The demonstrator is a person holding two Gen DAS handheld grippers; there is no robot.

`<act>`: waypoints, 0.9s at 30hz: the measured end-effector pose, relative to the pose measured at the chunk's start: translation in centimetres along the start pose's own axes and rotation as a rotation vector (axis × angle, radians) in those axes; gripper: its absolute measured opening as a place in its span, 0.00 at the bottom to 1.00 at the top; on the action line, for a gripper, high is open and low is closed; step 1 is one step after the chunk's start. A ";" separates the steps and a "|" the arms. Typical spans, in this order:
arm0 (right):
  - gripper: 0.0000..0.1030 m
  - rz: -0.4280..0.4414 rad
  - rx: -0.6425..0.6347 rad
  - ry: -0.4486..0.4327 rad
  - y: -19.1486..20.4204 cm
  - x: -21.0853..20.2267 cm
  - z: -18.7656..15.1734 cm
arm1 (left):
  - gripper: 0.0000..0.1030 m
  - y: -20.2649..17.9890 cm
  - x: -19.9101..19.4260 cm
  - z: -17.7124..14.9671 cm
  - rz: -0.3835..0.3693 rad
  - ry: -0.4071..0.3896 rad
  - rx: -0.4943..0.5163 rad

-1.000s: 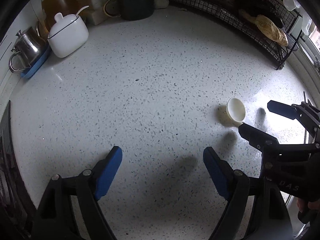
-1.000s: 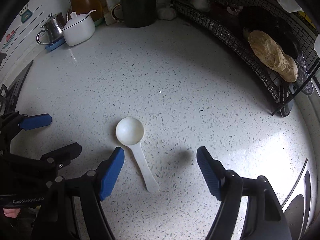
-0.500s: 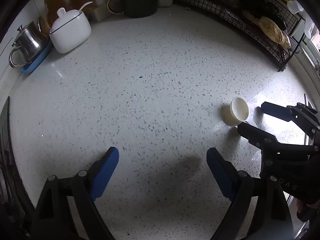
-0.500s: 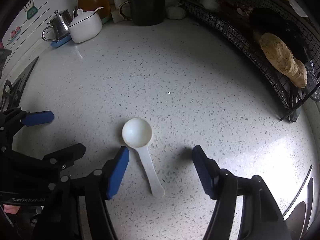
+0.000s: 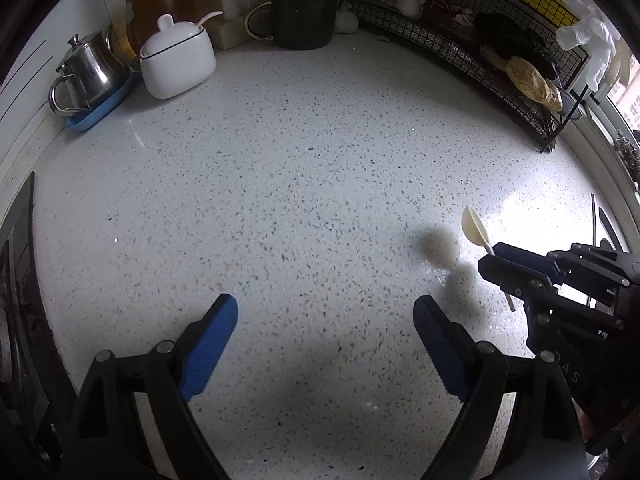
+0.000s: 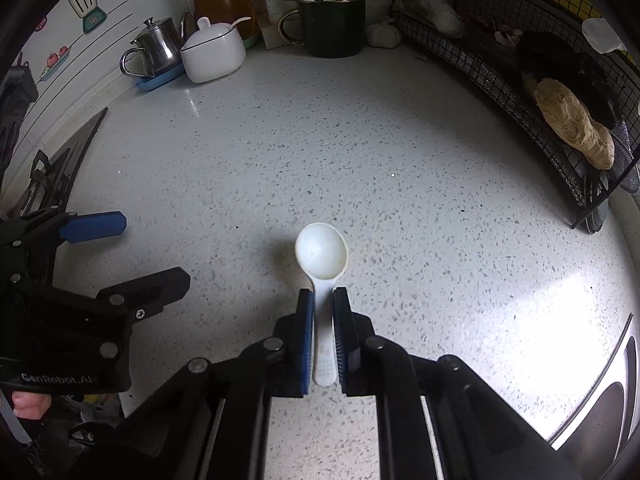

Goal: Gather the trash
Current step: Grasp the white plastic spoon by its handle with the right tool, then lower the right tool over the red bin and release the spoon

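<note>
Blue fingers [image 6: 307, 332] of the right gripper [image 6: 323, 300] are clamped on the handle of a white scoop [image 6: 322, 254], its round bowl sticking out ahead of the tips above a speckled counter [image 6: 400, 208]. Seen from the left wrist camera, the scoop casts a shadow on the counter beside it. To its left, the left gripper [image 5: 326, 320] points down at bare counter with its fingers wide apart and nothing between them. A kettle [image 5: 86, 74], white jar [image 5: 176, 62] and utensil pot [image 5: 302, 18] stand along the far edge.
</note>
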State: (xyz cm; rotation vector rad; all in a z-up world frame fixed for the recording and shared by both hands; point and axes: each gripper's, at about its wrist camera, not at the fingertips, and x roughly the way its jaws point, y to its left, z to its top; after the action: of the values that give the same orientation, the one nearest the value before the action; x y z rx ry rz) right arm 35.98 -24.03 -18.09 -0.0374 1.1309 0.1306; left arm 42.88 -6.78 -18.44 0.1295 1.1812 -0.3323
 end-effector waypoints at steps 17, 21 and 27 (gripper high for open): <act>0.09 -0.008 -0.003 -0.067 6.9 -6.5 -7.5 | 0.86 2.8 -7.4 -9.1 -0.004 -0.083 0.032; 0.09 -0.002 0.002 -0.076 9.5 -7.6 -9.4 | 0.86 4.1 -9.2 -12.3 -0.001 -0.089 0.023; 0.09 0.009 -0.009 -0.076 13.4 -9.0 -12.6 | 0.86 5.6 -11.8 -18.0 0.025 -0.088 0.007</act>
State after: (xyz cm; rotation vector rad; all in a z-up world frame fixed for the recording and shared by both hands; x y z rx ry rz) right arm 19.23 -12.71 -14.80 -0.0353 1.0543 0.1436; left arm 24.75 5.64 -14.81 0.1337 1.0909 -0.3173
